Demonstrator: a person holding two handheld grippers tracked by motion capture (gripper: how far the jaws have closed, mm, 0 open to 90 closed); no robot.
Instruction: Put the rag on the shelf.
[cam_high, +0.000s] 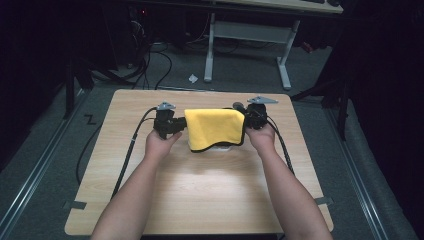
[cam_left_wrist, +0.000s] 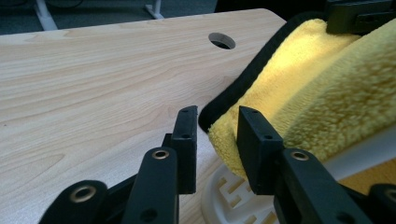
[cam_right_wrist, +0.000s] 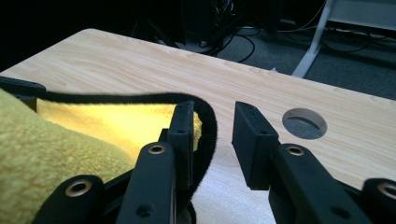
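Observation:
A yellow cloth (cam_high: 215, 127) with black edging is draped over a white plastic piece (cam_high: 223, 148) in the middle of the wooden table (cam_high: 200, 195). My left gripper (cam_high: 181, 125) is at the cloth's left end and my right gripper (cam_high: 246, 120) at its right end, each held by a hand. In the left gripper view, the left gripper (cam_left_wrist: 217, 116) is open, with the cloth's (cam_left_wrist: 317, 93) black-edged corner in the gap above the slotted white piece (cam_left_wrist: 224, 198). The right gripper (cam_right_wrist: 215, 112) is open too, and the cloth's (cam_right_wrist: 116, 123) black hem curls between its jaws.
A round hole (cam_left_wrist: 222, 40) is cut in the tabletop beyond the cloth, and another hole (cam_right_wrist: 304, 122) lies past the right gripper. Behind the table stands a white-legged desk (cam_high: 247, 35), with cables (cam_high: 150, 60) and a paper scrap (cam_high: 193, 78) on the floor.

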